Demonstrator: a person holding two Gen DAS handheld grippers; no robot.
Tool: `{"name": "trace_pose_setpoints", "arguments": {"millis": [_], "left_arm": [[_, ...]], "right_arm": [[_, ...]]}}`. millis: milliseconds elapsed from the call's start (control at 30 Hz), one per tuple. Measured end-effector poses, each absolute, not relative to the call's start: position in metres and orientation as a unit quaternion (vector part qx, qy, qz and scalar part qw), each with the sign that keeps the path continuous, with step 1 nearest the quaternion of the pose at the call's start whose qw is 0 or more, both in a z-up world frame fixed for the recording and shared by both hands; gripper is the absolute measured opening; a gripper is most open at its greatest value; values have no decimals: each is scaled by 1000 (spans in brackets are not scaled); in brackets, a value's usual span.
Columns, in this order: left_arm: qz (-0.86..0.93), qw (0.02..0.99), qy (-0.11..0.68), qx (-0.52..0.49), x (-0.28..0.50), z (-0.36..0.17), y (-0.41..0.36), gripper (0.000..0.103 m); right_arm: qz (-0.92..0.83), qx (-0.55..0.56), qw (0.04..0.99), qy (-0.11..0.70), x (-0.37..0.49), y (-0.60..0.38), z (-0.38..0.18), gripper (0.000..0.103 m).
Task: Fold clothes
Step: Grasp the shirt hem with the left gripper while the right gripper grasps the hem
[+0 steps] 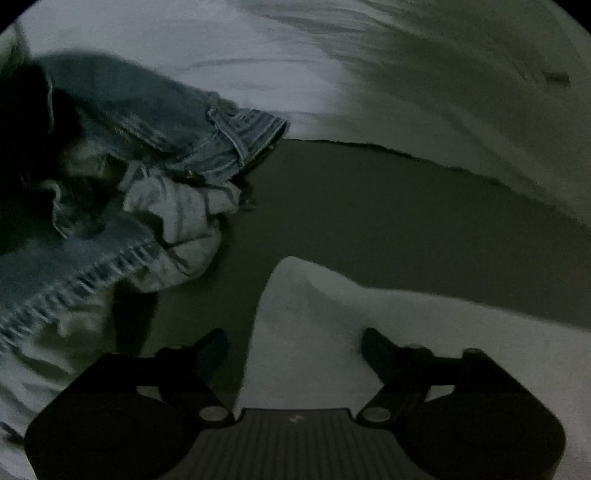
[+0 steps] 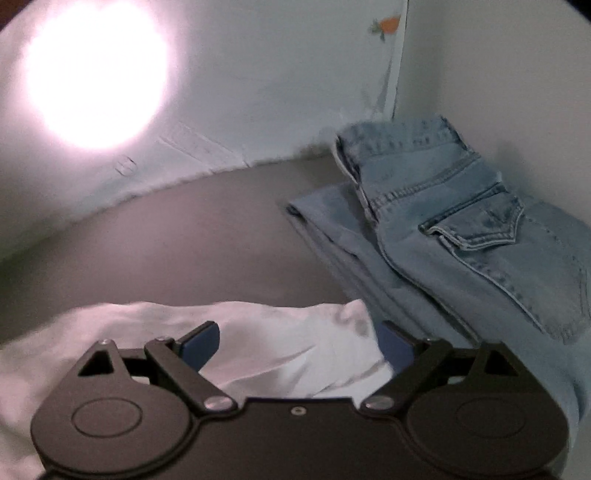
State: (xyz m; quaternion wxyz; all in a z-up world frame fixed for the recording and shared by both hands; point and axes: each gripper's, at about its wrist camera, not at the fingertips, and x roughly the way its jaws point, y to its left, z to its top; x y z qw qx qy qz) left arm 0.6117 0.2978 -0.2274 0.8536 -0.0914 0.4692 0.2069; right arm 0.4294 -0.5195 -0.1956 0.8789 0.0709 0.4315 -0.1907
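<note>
The left hand-held gripper (image 1: 295, 341) was seen with its jaws spread apart, poised above a corner of a white garment (image 1: 388, 325) that lay on the grey bench (image 1: 369, 206). Nothing was clamped between its black fingers (image 1: 212, 341); the white cloth lay beneath the gap, and whether the fingertips touched it could not be told. Beyond the white garment, to the left in the left wrist view, a crumpled pair of light-blue jeans (image 1: 147, 122) was heaped on the bench, its pale pocket lining (image 1: 177, 221) turned out and its waistband facing the bench's open middle. A white wall (image 1: 461, 92) rose behind the bench.

The right hand-held gripper (image 2: 299, 341) was pictured with its jaws wide, its blue pads (image 2: 201, 343) set to either side of a rumpled fold of the white garment (image 2: 277, 332) without pressing on it. A folded pair of light-blue jeans (image 2: 461, 229) lay just beside the white garment, to its right and farther back on the bench (image 2: 184, 240), a flapped rear pocket (image 2: 476, 225) facing up. These jeans sat close to the corner where two white walls (image 2: 277, 92) met. A bright glare (image 2: 99, 70) was cast on the wall well to the left of the white garment, and a small orange mark (image 2: 389, 24) was seen high near the corner.
</note>
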Motion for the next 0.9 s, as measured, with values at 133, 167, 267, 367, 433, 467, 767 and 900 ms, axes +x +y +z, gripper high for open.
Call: {"name": "trace_pose_setpoints", "arguments": {"millis": [133,167,267,367,433,467,767,900], "left_arm": [[215,863,448,-97,611,-225,292,29],[217,864,445,-93,612,-224,289,24],[219,871,430,-87,613,-217,283,16],[216,884,403,-95,621,-195,285,14],[205,897,380,-93,634,-173,284,14],[196,904,369,-90,644,-164,283,14],[257,884,381,87,780,-188,237,13],[242,889,386,-37,761,-172,255,40]], "right_arm": [[-182,90,860,467,442,-535,-219,81],[-181,96,866,456,440,-537,-218,68],[-191,98,879,425,436,-535,-209,19],[-203,45,896,394,435,-524,-194,15],[-211,46,899,380,433,-526,-188,15],[-216,51,900,375,432,-530,-186,15],[-277,37,884,375,450,-539,-203,17],[-261,-6,880,397,453,-528,-202,53]]}}
